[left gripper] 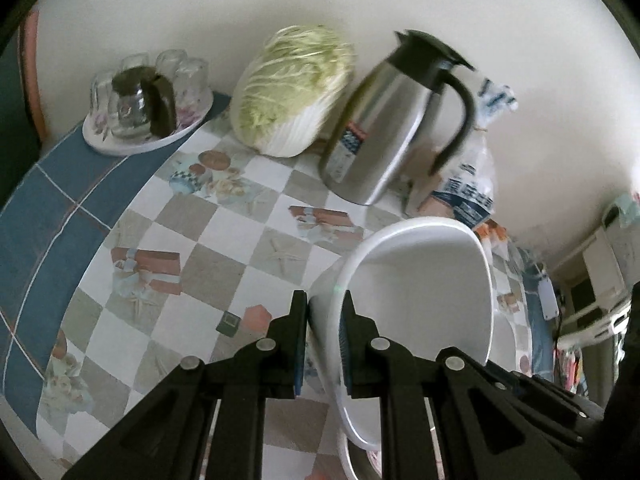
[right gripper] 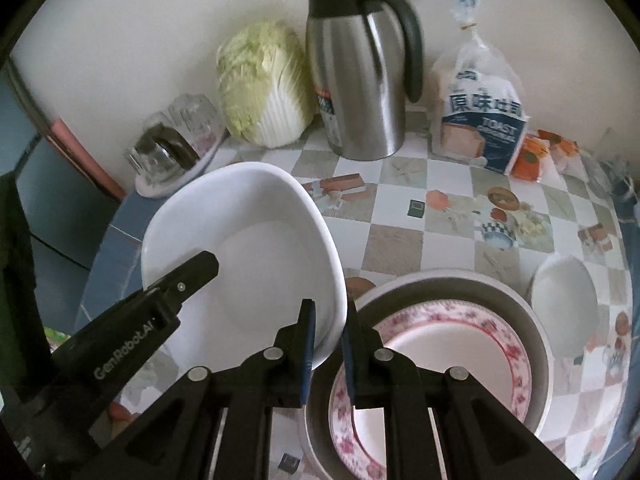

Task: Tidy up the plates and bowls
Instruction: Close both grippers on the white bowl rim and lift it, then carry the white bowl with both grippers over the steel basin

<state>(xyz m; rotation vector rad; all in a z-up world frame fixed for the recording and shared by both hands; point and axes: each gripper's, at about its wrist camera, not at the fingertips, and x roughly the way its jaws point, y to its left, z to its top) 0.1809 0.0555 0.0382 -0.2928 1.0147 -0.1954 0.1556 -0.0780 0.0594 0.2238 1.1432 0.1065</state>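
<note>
Left gripper fingers pinch white bowl rim | right gripper straddles rim

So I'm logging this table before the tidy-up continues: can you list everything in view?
white plate: one, white, held tilted above the table's left part, gripped at its rim by both tools
floral plate: one, white with pink flowers, inside the grey basin
grey basin: one, grey, front of table
white bowl: one, white, right of the basin
thermos jug: one, steel and black, back by wall
cabbage: one, pale green, left of jug
toast bag: one, clear and blue, right of jug
glasses on tray: several, clear, back left
tablecloth: one, checked
left tool: black, shut on plate
right tool: black, shut on plate
</note>
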